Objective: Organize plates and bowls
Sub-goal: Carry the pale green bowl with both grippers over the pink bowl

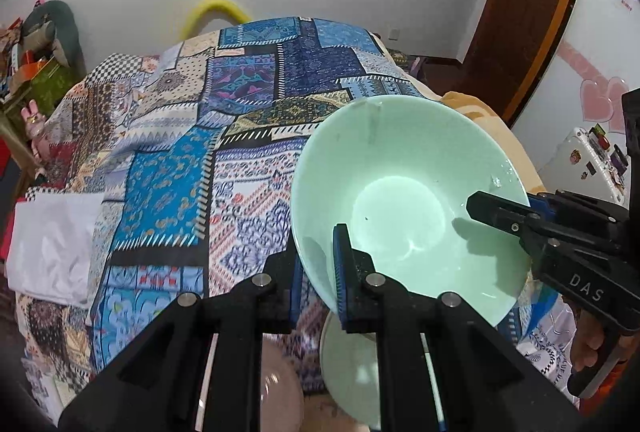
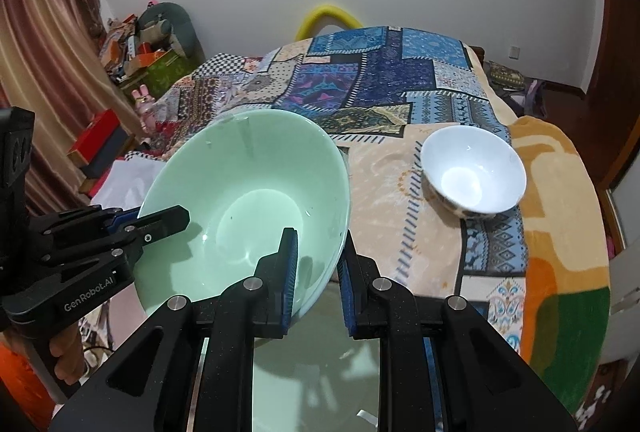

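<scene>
Clamping both grippers' jaws on the green bowl (image 1: pixel 404 192) hides the plate (image 1: pixel 352 364) beneath

A bed (image 2: pixel 400 88) under a blue patchwork cover carries the things, stretching ahead of both grippers. A white bowl (image 2: pixel 474 172) sits upright on it, ahead and right of the right gripper. A folded white cloth (image 1: pixel 52 244) lies far left of the left gripper.

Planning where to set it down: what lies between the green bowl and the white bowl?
Only bare patterned bedspread lies between green bowl and white bowl, shown in the right wrist view.
</scene>
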A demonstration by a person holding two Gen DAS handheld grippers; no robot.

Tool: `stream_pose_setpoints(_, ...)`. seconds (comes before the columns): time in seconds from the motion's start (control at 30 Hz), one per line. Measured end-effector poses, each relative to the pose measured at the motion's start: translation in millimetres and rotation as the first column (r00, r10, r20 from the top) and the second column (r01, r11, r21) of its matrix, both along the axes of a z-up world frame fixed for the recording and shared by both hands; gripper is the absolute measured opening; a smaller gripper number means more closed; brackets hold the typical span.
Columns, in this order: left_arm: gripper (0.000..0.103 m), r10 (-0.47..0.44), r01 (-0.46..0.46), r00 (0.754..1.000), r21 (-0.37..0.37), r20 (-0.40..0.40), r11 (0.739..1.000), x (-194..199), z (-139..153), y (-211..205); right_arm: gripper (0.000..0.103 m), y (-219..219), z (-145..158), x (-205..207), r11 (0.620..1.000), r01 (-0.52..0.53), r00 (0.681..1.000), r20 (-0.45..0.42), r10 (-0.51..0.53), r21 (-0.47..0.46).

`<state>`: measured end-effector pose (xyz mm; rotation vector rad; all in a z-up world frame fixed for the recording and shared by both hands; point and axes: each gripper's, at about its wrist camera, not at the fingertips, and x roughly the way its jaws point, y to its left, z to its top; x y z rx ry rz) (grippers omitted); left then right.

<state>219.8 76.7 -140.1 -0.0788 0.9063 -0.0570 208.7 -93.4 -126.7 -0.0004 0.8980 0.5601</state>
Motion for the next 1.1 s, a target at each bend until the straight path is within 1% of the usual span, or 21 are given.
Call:
stream_pose_setpoints(0.27,0.013,0.046,-0.046,0.999,-0.015,0.006,0.999,-42,1,18,0.018,17,-8,-31,0.999,-0.039,0.999,-0.011,0.039,0.02)
stream_pose_setpoints(0.5,0.013,0.093,-0.093,0.996,-0.013,0.001,0.996,-72,-4,41,0.018,41,-18,-46,0.995,-0.093,0.995,-0.038,0.094,0.032)
stream_pose_setpoints(0.77,0.013,0.162,-0.162,0.986,-0.013,-0.042,0.987,-97,-26,75,0.018,77,-34,-57,0.987,-0.157,0.985,-0.073,0.159,0.028)
stream_pose_setpoints(1.1,0.013,0.221,-0.224,0.969,-0.022,-0.11,0.974,-111,-56,112,0.018,111,-59,-65,0.976,-0.219,0.967,-0.133,0.218,0.014)
